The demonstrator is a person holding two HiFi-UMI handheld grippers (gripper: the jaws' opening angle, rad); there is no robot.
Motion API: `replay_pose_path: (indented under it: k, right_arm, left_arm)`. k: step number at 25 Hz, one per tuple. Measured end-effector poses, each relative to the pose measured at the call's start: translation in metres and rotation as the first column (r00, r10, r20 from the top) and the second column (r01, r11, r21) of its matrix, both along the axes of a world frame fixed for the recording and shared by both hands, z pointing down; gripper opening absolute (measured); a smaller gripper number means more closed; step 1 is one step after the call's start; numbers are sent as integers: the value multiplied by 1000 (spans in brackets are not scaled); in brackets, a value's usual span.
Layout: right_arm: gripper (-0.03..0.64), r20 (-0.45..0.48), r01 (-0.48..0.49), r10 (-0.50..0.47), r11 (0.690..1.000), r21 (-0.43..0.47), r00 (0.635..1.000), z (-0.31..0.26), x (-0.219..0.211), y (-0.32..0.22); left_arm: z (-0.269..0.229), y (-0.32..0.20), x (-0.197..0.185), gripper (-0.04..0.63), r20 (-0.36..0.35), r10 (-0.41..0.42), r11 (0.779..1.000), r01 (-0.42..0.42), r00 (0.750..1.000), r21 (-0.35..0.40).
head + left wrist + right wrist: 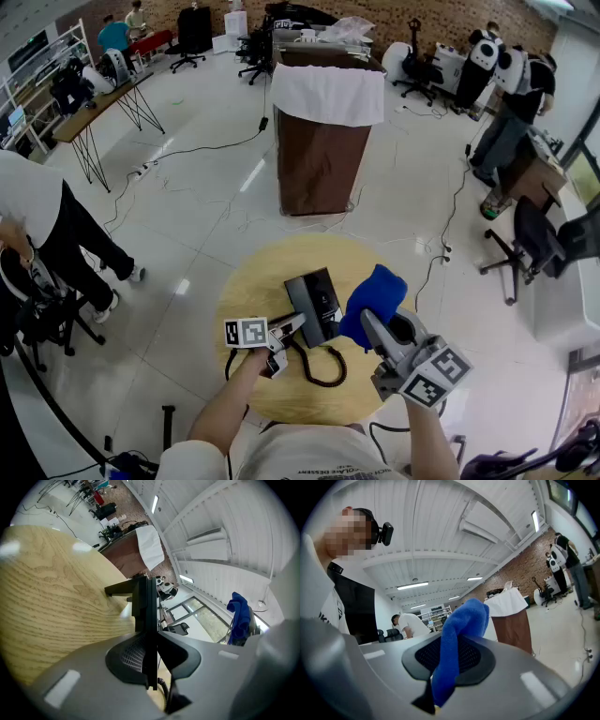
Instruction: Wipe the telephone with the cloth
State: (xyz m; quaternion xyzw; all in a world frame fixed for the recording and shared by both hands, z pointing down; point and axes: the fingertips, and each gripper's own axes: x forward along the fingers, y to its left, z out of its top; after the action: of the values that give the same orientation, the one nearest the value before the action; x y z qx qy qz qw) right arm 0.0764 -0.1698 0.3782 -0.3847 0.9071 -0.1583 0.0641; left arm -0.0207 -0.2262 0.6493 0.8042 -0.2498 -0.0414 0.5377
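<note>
A black telephone [314,302] lies in the middle of a round wooden table [253,281], its coiled cord [323,367] trailing toward me. My left gripper [296,325] is shut on the phone's near left edge. In the left gripper view that black edge [149,616] stands thin and upright between the jaws of the left gripper [150,660]. My right gripper [368,323] is shut on a blue cloth [375,296], which hangs just right of the phone. In the right gripper view the cloth [461,627] rises out of the closed right gripper [444,670].
A brown cabinet [321,155] draped with a white sheet stands on the floor beyond the table. A person [52,225] stands at the left, and an office chair [530,246] is at the right. Cables [202,145] run across the white floor.
</note>
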Motion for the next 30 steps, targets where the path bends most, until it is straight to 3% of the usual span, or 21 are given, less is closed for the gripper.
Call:
replay_pose_path:
  k: [5, 16, 24, 30]
  right_arm:
    - [61, -4, 5, -5, 1000, -8, 1000, 4, -2, -3]
    - [61, -20, 38, -38, 999, -7, 999, 7, -5, 9]
    - [61, -25, 58, -58, 998, -6, 998, 1, 7, 30]
    - [61, -27, 102, -102, 995, -7, 994, -1, 12, 52]
  left_arm:
    - [2, -2, 0, 67, 8, 9, 1000, -9, 1000, 15]
    - [6, -1, -6, 80, 129, -10, 998, 3, 992, 55]
    - [-3, 1, -21, 92, 106, -107, 994, 102, 989, 47]
    - [-38, 21, -18, 89, 155, -150, 980, 126, 976, 156]
